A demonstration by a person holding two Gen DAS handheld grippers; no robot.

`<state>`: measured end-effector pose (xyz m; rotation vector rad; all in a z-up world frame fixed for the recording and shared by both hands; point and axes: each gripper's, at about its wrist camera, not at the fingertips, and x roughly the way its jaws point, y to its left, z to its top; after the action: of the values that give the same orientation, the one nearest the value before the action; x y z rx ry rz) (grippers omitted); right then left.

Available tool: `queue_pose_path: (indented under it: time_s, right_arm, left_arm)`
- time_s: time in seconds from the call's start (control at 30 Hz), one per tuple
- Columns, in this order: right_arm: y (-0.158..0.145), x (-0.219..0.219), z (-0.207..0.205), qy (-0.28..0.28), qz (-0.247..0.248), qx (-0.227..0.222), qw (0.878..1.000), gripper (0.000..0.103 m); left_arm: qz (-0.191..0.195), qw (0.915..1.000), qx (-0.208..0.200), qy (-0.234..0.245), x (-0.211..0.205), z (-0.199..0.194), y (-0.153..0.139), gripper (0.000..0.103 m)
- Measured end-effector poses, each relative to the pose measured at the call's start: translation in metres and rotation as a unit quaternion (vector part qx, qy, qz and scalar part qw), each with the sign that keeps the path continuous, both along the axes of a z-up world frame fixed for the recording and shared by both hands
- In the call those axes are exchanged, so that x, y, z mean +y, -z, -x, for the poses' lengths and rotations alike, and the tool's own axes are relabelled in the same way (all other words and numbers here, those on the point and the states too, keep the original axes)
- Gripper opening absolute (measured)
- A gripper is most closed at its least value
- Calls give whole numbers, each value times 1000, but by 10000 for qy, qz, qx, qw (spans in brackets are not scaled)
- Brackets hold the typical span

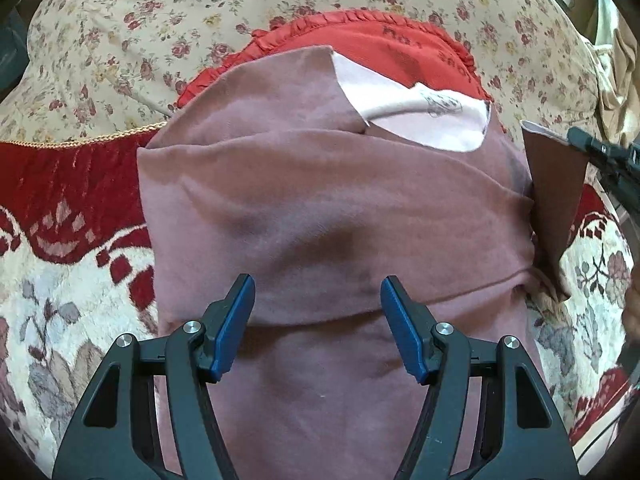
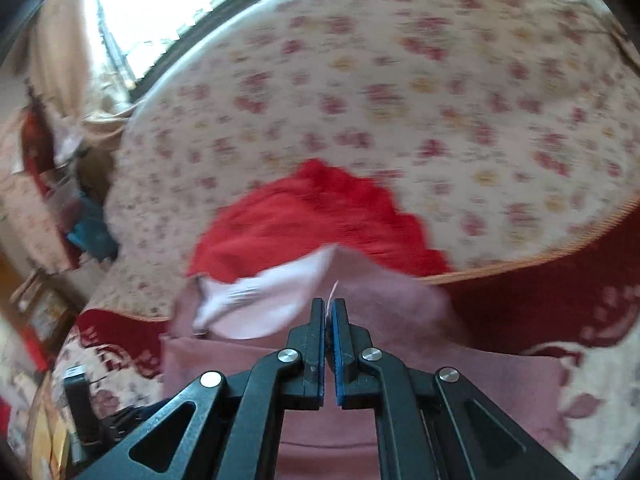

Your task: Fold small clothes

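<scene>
A mauve garment [image 1: 320, 208] lies spread in front of me, with its pale pink inner side [image 1: 400, 108] showing near the far end. My left gripper [image 1: 318, 292] hovers open just above its middle, nothing between the blue pads. At the right edge my right gripper [image 1: 574, 138] is shut on a corner flap [image 1: 552, 200] of the mauve garment and holds it raised. The blurred right wrist view shows the right gripper [image 2: 329, 308] with its jaws together on a thin pink edge of fabric, above the mauve garment [image 2: 400, 312]. A red frilled garment [image 1: 400, 52] lies under its far end.
A floral sheet [image 1: 160, 20] covers the surface beyond the clothes. A red and cream patterned blanket [image 1: 60, 280] lies under the mauve garment on both sides. In the right wrist view a bright window [image 2: 160, 8] and cluttered furniture [image 2: 52, 184] stand at the left.
</scene>
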<state>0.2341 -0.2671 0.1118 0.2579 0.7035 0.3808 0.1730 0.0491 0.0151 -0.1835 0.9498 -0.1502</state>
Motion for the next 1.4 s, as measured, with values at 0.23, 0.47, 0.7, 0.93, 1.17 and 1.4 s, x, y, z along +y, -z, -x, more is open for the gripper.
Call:
queue_pose_path:
  time_s: [0.23, 0.47, 0.7, 0.93, 1.17, 1.4]
  right_arm:
    - [47, 77, 22, -814, 196, 324, 9960, 3]
    - [95, 107, 32, -1014, 371, 642, 9921, 3]
    - [98, 95, 33, -751, 385, 642, 9944, 3]
    - [85, 47, 55, -63, 430, 372, 9984, 4]
    - [86, -23, 49, 521, 187, 538, 9970, 4]
    - [83, -62, 46, 641, 211, 473, 9966, 4]
  left_arm:
    - [275, 9996, 23, -94, 13, -7, -4, 65]
    - [271, 9995, -58, 119, 0, -8, -4, 65]
    - [132, 9976, -359, 571, -26, -7, -6, 65]
    - [61, 9875, -677, 1424, -67, -6, -1, 65]
    - [574, 9781, -518, 1934, -95, -29, 20, 70]
    - [1479, 9656, -577, 2060, -88, -35, 17, 79]
